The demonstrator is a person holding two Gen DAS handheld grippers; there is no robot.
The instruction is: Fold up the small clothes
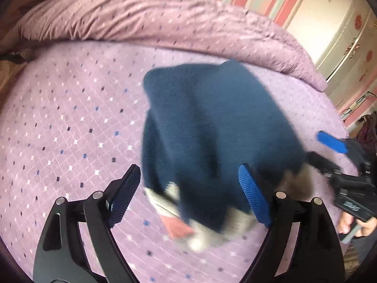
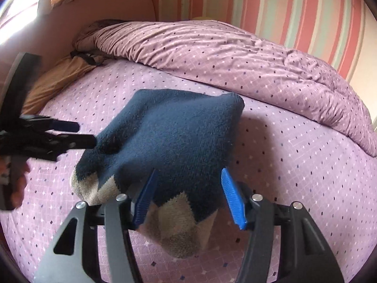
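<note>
Two claws, left claw (image 1: 190, 193) and right claw (image 2: 188, 197), both agape around one navy sweater (image 2: 169, 136).

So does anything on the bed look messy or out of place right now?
Only the navy sweater: it sits bunched in a heap on the purple sheet, its tan patterned edge twisted underneath near the right tool. The duvet is rumpled along the far side. Nothing looks torn or spilled.

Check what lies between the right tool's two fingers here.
The navy sweater, its tan patterned edge hanging over the purple bedsheet, sits between the open right tool fingers; right wrist view shows it.
</note>
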